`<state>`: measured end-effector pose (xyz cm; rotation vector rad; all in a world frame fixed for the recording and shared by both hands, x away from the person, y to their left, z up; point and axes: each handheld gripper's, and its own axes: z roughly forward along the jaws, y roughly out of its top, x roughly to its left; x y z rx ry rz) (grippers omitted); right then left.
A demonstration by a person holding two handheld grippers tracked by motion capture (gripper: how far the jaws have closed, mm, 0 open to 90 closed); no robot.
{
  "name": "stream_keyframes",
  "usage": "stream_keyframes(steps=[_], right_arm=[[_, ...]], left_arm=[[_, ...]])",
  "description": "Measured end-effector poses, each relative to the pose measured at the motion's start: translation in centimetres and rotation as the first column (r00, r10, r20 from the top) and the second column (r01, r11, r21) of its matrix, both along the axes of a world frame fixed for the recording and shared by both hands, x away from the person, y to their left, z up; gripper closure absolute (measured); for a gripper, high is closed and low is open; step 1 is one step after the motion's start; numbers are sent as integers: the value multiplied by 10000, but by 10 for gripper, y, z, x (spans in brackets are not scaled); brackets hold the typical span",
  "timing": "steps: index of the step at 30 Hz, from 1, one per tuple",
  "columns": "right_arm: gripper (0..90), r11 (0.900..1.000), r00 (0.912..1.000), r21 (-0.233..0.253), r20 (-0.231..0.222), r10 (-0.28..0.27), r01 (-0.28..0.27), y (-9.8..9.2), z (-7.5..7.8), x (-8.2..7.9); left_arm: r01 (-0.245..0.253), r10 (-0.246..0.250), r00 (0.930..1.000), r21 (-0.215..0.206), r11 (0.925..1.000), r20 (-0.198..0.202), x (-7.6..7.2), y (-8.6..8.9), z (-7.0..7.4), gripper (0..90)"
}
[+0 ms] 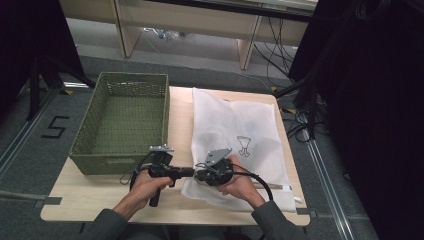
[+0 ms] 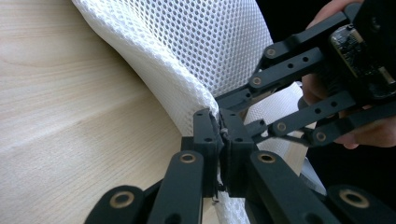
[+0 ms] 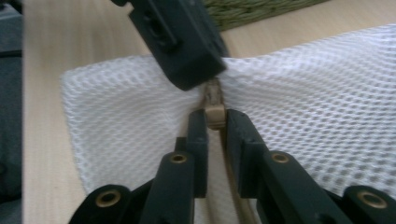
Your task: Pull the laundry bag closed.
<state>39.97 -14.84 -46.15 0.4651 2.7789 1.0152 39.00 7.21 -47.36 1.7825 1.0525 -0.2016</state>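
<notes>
mesh bag lies flat on the table, just right of the green woven basket. nearest the person, at the bag's near left corner, the two grippers meet tip to tip. left gripper is clenched on a raised fold of the mesh, cloth pinched between its fingers. right gripper grasps the tan zipper pull between its jaws. beyond them the bag stretches away alongside the basket.

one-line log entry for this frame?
left hand-held gripper: shut on mesh bag edge | right hand-held gripper: shut on zipper pull | bag flat on table | basket: empty
</notes>
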Motion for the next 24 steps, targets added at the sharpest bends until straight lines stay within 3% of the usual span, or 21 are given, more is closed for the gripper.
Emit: stream_keyframes(steps=[6,12,24], right_arm=[[799,9998,9994,196,334,-77,71,-2,5,0],[790,9998,9977,50,642,-195,193,0,3,-1],[784,9996,9959,-100,861,275,-267,2,1,0]], left_arm=[[-115,114,9999,-46,9999,-78,0,1,0,860],[-128,128,9999,-34,9999,-115,0,0,0,859],[-20,20,9999,-31,10000,-111,0,0,-2,858]])
